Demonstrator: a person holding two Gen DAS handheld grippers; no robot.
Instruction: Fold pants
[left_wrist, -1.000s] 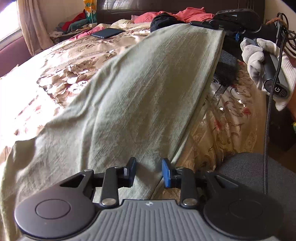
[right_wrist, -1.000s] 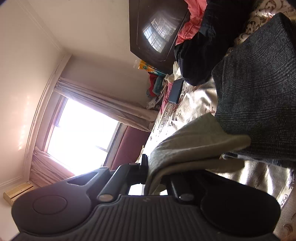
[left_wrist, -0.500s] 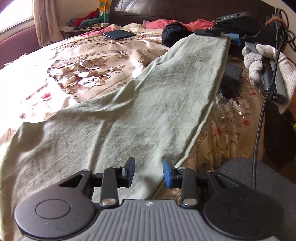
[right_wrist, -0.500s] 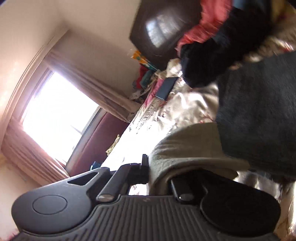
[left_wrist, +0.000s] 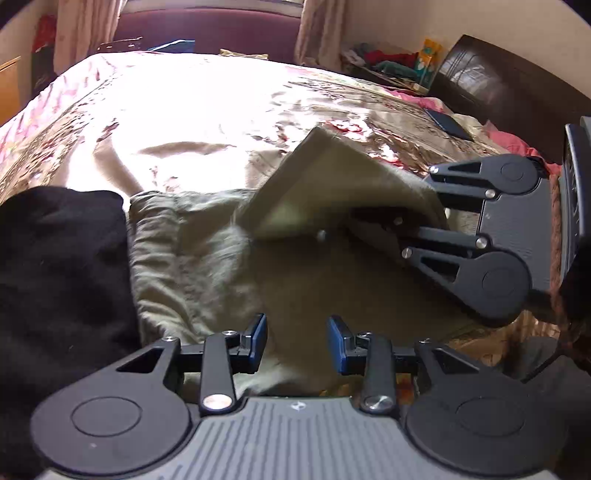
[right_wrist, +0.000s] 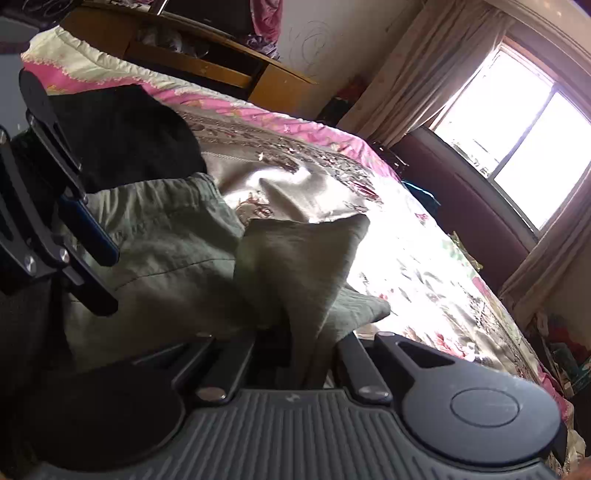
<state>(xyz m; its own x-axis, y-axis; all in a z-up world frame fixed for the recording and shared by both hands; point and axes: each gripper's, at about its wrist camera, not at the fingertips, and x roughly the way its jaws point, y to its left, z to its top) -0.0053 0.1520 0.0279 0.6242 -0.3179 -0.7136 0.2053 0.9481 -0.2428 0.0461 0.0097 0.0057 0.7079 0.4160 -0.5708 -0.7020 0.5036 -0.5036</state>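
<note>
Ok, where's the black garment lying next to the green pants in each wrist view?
Left wrist: the black garment fills the left edge, touching the pants' left side.
Right wrist: upper left, above the pants, behind the left gripper.
Shared landmark: the lifted pant corner in the right gripper.

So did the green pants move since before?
Yes. The green pants lay stretched long toward the dark headboard; now the right gripper has carried one end over onto the rest, away from the headboard.
</note>
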